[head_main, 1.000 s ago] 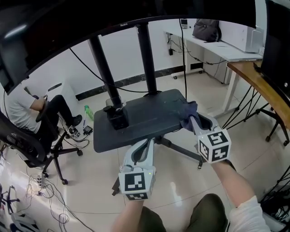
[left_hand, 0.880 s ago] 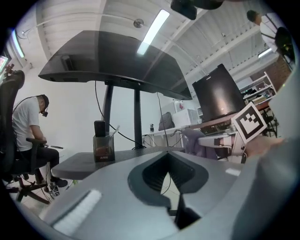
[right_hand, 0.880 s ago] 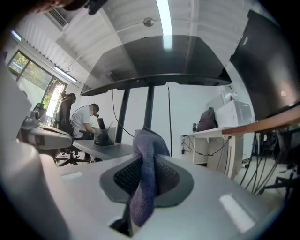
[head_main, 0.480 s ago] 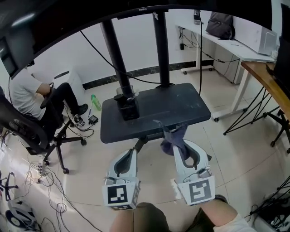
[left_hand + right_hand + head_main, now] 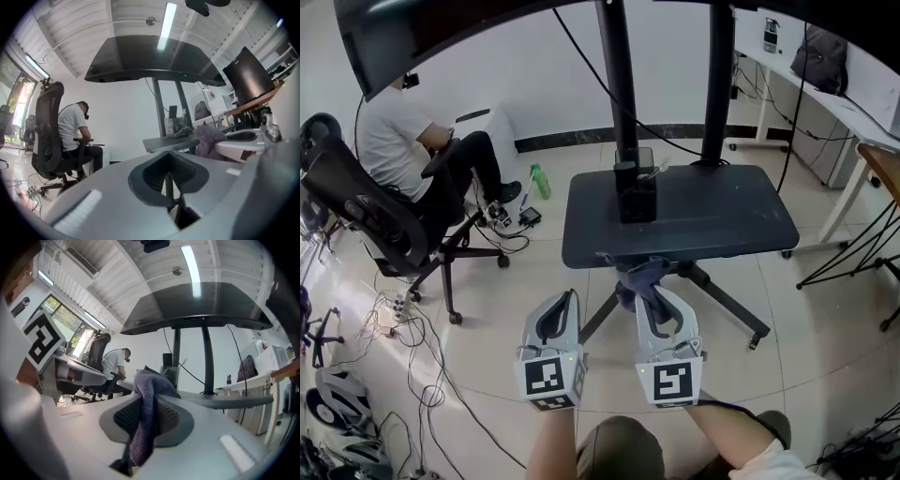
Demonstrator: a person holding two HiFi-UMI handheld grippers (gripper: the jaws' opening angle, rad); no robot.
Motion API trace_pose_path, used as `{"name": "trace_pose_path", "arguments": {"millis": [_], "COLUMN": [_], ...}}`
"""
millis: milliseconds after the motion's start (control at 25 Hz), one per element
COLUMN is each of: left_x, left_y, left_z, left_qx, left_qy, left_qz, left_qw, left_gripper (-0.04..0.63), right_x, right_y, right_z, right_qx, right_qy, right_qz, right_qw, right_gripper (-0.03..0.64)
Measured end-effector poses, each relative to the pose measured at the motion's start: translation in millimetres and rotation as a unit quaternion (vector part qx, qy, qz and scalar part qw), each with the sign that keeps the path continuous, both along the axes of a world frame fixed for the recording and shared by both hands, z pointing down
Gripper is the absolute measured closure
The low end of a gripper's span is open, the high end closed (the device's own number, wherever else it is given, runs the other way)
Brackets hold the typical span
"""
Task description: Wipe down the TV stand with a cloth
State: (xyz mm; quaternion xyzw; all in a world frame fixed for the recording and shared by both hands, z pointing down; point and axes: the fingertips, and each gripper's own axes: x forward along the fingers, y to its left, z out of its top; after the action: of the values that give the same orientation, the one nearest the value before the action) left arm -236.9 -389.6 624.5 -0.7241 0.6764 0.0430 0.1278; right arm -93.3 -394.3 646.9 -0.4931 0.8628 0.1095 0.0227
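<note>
The TV stand's dark shelf (image 5: 712, 220) stands ahead of me on two black poles, with a small black box (image 5: 636, 192) at its back left. My right gripper (image 5: 652, 295) is shut on a purple-grey cloth (image 5: 642, 279), held just off the shelf's near edge. In the right gripper view the cloth (image 5: 147, 404) hangs pinched between the jaws, with the shelf (image 5: 225, 401) beyond. My left gripper (image 5: 559, 316) hangs beside it, lower left of the shelf, jaws shut with nothing in them (image 5: 171, 197). The left gripper view shows the cloth (image 5: 209, 139) at the right.
A person (image 5: 412, 141) sits in a black office chair (image 5: 366, 225) at the left. Cables (image 5: 403, 356) and a power strip lie on the tiled floor. The stand's legs (image 5: 722, 305) spread under the shelf. A white desk (image 5: 825, 89) stands at the right, a large screen (image 5: 441, 28) overhead.
Both grippers have pulled back from the shelf toward me. The cloth left the shelf's right edge and now hangs in front of its near edge. My view has shifted left.
</note>
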Motion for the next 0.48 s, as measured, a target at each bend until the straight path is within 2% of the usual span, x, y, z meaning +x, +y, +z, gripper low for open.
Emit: {"name": "trace_pose_path", "arguments": {"millis": [40, 120, 200, 280, 360, 480], "left_x": [-9.6, -26.2, -33.5, -34.4, -35.1, -40.8], "left_y": [-16.9, -57.3, -81.5, -83.6, -86.4, -95.4], "left_z": [24.4, 82.2, 117.8, 112.6, 97.8, 89.4], "left_qx": [-0.013, -0.061, -0.103, -0.09, -0.074, -0.077], "left_qy": [0.004, 0.011, 0.028, 0.036, 0.038, 0.034], "left_qz": [-0.007, -0.014, -0.013, -0.011, -0.008, -0.009], "left_qw": [0.9999, 0.998, 0.9942, 0.9952, 0.9965, 0.9964], "left_gripper": [0.552, 0.552, 0.546, 0.528, 0.528, 0.528], "right_x": [-5.7, -20.2, -33.1, -38.6, -36.9, -33.9], "right_y": [-13.7, -56.7, -104.9, -141.6, -168.7, -201.7], "right_z": [18.7, 63.0, 83.8, 84.4, 64.0, 44.9], "right_qx": [-0.004, -0.006, 0.042, 0.079, 0.085, 0.09], "right_qy": [0.003, 0.016, 0.037, 0.044, 0.029, 0.031], "right_qz": [0.002, 0.005, 0.011, 0.015, 0.017, 0.03], "right_qw": [1.0, 1.0, 0.998, 0.996, 0.996, 0.995], "right_gripper": [0.557, 0.557, 0.557, 0.558, 0.557, 0.558]}}
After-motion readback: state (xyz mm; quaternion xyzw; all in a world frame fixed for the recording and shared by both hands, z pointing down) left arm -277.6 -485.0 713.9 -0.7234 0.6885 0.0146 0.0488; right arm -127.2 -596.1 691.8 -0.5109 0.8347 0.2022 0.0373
